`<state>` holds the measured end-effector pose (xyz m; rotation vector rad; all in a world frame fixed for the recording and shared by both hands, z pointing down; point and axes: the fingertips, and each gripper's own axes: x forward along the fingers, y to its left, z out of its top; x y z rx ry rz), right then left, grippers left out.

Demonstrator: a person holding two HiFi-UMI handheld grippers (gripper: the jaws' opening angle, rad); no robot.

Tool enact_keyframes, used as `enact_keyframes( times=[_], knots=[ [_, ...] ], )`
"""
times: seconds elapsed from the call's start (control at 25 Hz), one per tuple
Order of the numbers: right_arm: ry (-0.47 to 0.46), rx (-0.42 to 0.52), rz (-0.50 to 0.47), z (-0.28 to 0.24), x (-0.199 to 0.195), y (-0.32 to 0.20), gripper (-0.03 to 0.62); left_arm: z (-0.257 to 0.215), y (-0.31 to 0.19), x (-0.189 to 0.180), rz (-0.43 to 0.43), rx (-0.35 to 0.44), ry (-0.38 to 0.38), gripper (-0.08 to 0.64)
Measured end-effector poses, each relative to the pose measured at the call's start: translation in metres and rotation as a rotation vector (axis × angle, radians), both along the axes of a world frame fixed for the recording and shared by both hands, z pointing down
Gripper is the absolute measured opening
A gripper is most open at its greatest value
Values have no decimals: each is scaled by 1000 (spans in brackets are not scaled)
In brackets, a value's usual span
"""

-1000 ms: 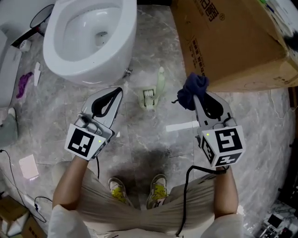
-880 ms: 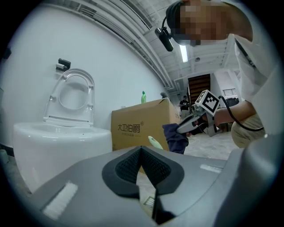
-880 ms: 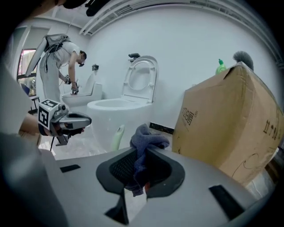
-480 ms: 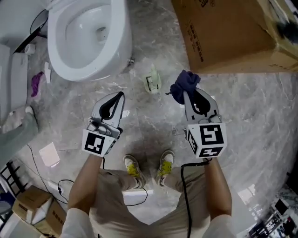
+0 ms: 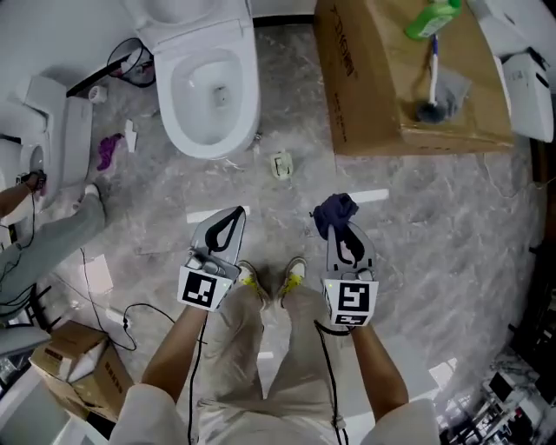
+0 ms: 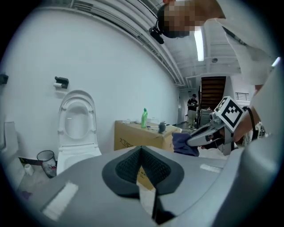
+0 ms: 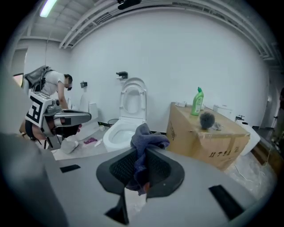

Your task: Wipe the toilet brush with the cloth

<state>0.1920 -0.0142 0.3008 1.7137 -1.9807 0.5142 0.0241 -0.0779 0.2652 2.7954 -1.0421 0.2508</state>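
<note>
Pinching the dark blue cloth point(image 5: 335, 210), right tongs point(image 5: 340, 228) are clamped on its bunched folds, held over the floor. Left tongs point(image 5: 234, 215) are pressed together with nothing between them, level with the right. Toilet brush point(image 5: 431, 91) lies on the cardboard box point(image 5: 365, 113) near a green bottle point(image 5: 432, 17), well apart from the cloth. Toilet point(image 5: 213, 87) stands left of the box.

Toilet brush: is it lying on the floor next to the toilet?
No, the toilet brush lies on top of the cardboard box, close to the green bottle.
</note>
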Motion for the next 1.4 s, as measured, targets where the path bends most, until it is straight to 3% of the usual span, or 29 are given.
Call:
enact_keyframes(
  times=[0.2, 0.36, 0.56, 1.04, 1.4],
  knots=[
    [-39, 1, -21, -142, -10, 17, 55, -136, 43, -4, -18, -49, -15, -5],
    [-53, 72, -21, -228, -6, 27, 55, -213, 45, -11, -22, 28, -59, -5],
    [-47, 141, -38, -308, -2, 48, 55, -287, 55, -10, -33, 49, -16, -3],
    [-46, 279, -86, -421, -32, 76, 57, -379, 99, -20, 3, 64, 66, -3],
    [-33, 294, -27, -423, -15, 94, 55, -409, 112, 1, 114, 106, 86, -3]
  ],
)
